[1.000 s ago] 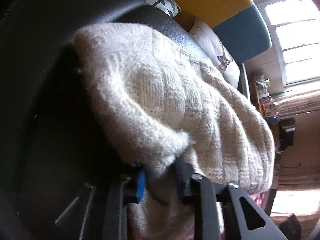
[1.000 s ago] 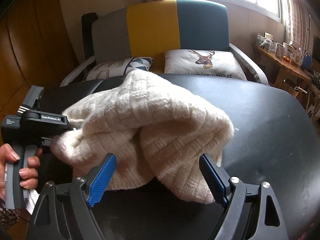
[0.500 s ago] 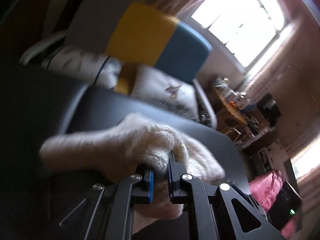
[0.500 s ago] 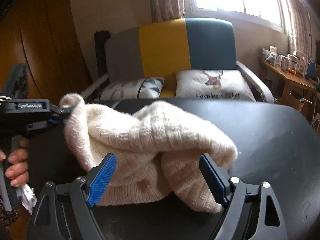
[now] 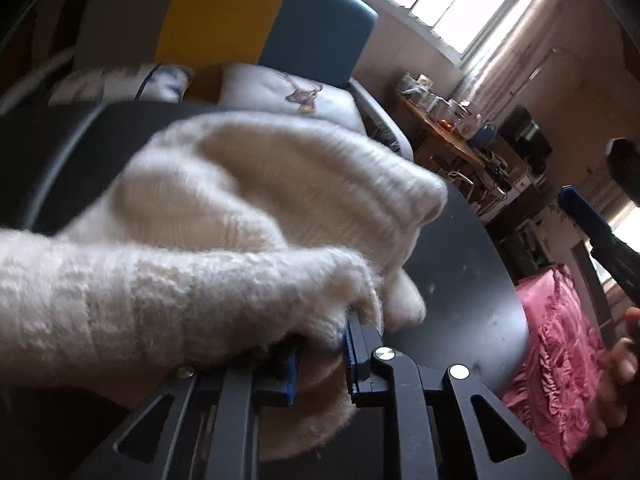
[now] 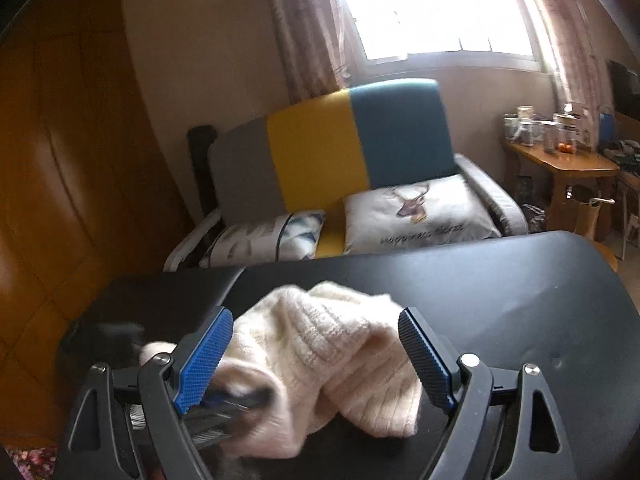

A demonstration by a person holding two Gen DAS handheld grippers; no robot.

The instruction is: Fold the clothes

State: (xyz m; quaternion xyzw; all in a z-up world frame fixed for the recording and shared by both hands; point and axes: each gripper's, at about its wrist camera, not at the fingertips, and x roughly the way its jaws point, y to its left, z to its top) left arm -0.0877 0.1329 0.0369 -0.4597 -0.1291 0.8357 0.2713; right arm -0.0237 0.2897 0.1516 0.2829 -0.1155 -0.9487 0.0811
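A cream knit sweater (image 5: 256, 200) lies bunched on the black table (image 5: 472, 280). My left gripper (image 5: 320, 360) has a fold of it between its blue pads; the jaws are opening, with knit still filling the gap and draped over the left finger. In the right wrist view the sweater (image 6: 320, 352) sits below my right gripper (image 6: 314, 314), which hangs wide open above it, touching nothing. The left gripper (image 6: 224, 400) shows there as a blur at the heap's left end. The right gripper's blue finger (image 5: 576, 208) and a hand (image 5: 616, 360) appear at the right edge of the left wrist view.
Behind the table (image 6: 480, 288) stands a sofa (image 6: 352, 144) with a grey, yellow and teal back and two cushions (image 6: 420, 212). A wooden side table (image 6: 560, 160) with jars is at the right. Pink cloth (image 5: 560, 340) lies beyond the table's right edge. A wooden wall (image 6: 60, 160) is at left.
My left gripper has swung with the pinched fold across the heap and rolled its wrist. My right gripper has risen, still open, so the sweater sits lower in its view.
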